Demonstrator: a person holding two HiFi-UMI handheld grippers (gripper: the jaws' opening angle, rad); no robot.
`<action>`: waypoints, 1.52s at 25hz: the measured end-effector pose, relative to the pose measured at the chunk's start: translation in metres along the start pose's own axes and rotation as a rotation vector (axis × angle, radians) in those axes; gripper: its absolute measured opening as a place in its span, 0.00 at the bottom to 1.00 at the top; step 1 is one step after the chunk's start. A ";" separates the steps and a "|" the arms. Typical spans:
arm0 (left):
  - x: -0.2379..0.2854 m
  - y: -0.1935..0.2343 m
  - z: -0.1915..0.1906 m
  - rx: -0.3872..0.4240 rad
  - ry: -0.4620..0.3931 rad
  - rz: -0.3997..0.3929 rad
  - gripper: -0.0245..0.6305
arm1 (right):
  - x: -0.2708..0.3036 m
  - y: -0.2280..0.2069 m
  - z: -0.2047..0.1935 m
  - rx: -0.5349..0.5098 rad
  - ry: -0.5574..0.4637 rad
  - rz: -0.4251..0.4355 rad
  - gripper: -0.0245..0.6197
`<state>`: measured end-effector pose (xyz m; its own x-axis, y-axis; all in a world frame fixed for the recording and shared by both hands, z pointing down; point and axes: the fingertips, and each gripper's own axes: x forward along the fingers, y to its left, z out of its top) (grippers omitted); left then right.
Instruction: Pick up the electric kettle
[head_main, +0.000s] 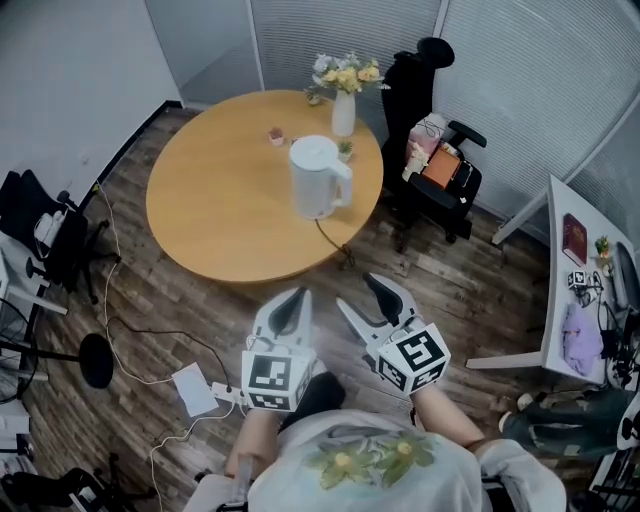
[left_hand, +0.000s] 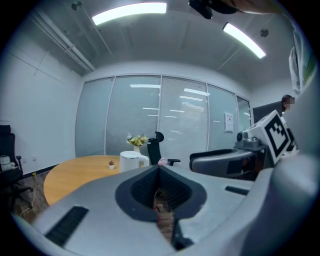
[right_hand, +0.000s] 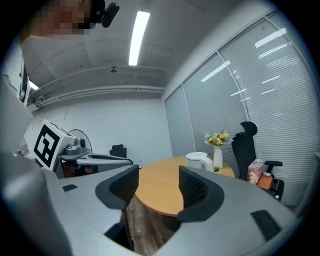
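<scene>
A white electric kettle (head_main: 318, 178) stands on the round wooden table (head_main: 220, 215), its cord trailing off the near edge. The left gripper view shows the kettle (left_hand: 132, 161) far off, as does the right gripper view (right_hand: 198, 160). My left gripper (head_main: 291, 303) is held over the floor short of the table, jaws shut with nothing in them (left_hand: 159, 196). Beside it my right gripper (head_main: 363, 301) is open and empty (right_hand: 157, 185). Both point toward the table, well short of the kettle.
A vase of flowers (head_main: 343, 88), a small pot (head_main: 276, 136) and a little plant (head_main: 345, 150) share the table. A black office chair (head_main: 440, 165) with bags stands to the right. A power strip (head_main: 192, 389) and cables lie on the floor at the left. A white desk (head_main: 565, 290) is far right.
</scene>
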<state>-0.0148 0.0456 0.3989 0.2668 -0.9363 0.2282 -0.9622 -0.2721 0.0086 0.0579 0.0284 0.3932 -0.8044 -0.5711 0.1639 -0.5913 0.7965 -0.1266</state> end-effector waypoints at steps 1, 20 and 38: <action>0.003 0.003 0.000 -0.002 0.005 -0.006 0.04 | 0.004 -0.002 0.000 0.003 0.007 -0.002 0.42; 0.045 0.076 -0.012 -0.022 0.044 -0.050 0.04 | 0.075 -0.038 0.006 -0.020 0.006 -0.122 0.44; 0.068 0.082 -0.003 -0.040 0.021 -0.085 0.04 | 0.095 -0.060 0.000 -0.033 0.046 -0.122 0.44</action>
<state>-0.0756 -0.0400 0.4185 0.3464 -0.9054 0.2457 -0.9378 -0.3405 0.0673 0.0175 -0.0738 0.4163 -0.7226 -0.6549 0.2213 -0.6817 0.7282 -0.0706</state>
